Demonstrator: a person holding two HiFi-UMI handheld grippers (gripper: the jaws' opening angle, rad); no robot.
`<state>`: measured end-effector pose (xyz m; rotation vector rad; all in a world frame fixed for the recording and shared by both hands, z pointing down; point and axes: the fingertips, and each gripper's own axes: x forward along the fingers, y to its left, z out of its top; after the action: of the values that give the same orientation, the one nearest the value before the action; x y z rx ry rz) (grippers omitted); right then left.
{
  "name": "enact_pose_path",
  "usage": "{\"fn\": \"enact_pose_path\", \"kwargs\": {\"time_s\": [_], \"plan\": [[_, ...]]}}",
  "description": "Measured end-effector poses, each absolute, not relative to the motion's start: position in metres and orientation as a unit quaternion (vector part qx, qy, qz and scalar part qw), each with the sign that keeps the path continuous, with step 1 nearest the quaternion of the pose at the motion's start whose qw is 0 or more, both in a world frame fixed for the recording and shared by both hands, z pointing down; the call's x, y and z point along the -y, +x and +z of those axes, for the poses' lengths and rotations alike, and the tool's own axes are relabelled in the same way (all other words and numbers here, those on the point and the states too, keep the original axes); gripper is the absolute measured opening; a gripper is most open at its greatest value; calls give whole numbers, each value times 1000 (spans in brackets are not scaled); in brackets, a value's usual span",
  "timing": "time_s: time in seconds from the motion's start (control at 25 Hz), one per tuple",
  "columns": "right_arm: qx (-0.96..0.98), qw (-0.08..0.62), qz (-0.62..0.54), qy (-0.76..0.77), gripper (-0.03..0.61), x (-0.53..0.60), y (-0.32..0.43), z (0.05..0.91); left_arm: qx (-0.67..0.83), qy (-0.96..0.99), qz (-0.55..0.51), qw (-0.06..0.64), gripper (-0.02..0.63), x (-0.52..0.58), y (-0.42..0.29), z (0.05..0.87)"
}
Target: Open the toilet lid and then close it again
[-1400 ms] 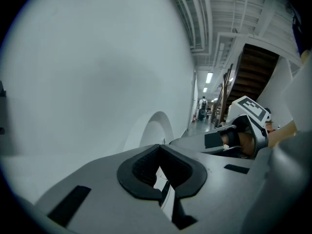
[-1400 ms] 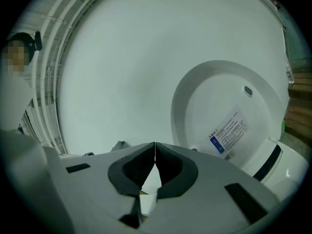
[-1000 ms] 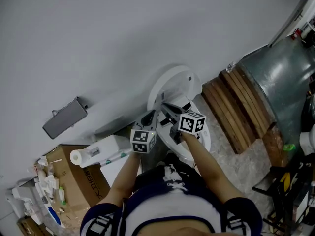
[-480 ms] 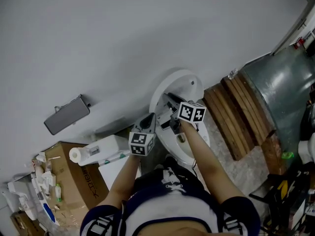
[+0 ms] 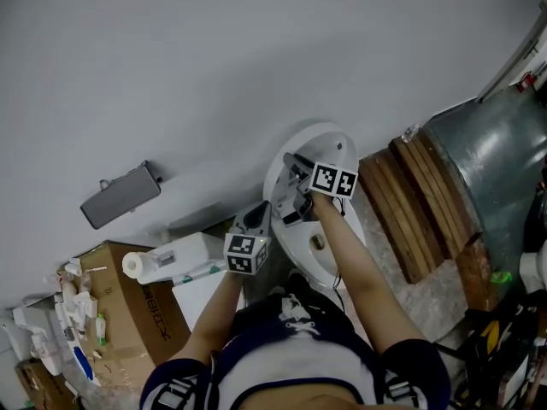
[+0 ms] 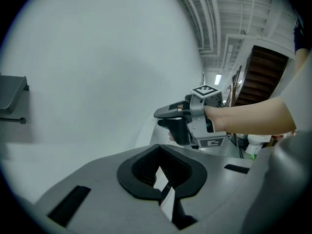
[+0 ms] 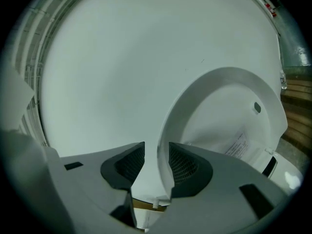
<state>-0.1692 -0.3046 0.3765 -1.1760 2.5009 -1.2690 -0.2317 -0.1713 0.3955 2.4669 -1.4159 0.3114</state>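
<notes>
While scanning from far left: cardboard box [image 5: 128, 310] and paper roll [image 5: 132, 269] on floor. Left gripper [image 5: 257, 214] pinched fully closed, empty, just beside toilet bowl [image 5: 329, 259]. Toilet lid [image 5: 329, 142] raised upright near wall. Right gripper [image 5: 289, 184] just been opening, partly apart, lid rim between jaws, not clamped. Wooden planks [image 5: 410, 203] at right.

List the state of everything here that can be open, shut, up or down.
toilet lid: up, standing on edge close to the wall.
right gripper: jaws apart and just been opening; the lid's rim stands between them, not clamped.
left gripper: jaws together, nothing between them.
</notes>
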Motion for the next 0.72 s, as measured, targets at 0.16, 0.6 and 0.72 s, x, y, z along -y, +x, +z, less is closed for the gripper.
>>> {"fn": "enact_pose_path", "kwargs": {"time_s": [0.16,0.6,0.72], "plan": [[-818,30,-417,-395,115,311,-175,383,491,853,109,143,5,169,-234,398],[-800,52,-440,-404,31,316,-180,391,492,850,112,153,5,167,-235,406],[-797,69,-451,-396,31,312,-177,389,488,851,116,154,5,167,-231,406]]}}
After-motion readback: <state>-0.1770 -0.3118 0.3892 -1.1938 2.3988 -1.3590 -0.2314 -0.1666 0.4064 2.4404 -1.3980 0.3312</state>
